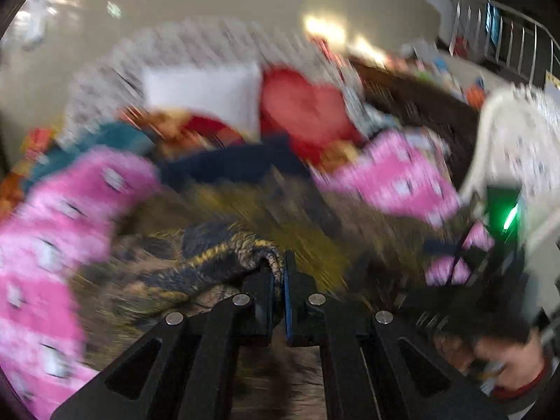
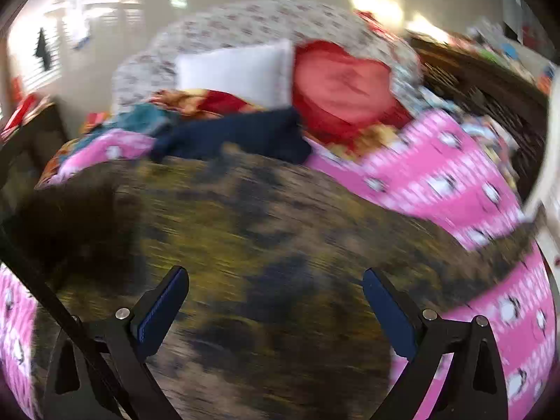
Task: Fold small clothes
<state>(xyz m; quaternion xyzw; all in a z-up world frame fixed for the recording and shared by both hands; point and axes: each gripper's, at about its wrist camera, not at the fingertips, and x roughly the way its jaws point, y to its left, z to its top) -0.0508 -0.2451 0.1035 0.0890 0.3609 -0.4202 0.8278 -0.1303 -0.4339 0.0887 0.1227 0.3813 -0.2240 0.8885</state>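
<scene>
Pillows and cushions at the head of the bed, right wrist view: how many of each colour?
White pillow: 1
Red heart-shaped cushion: 1
Floral-print cushion behind them: 1
Total: 3

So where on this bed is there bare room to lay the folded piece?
Mostly on the pink blanket at the right, between the brown-yellow cloth and the bed's edge. Crowded by the white pillow, red heart cushion and navy garment.
</scene>
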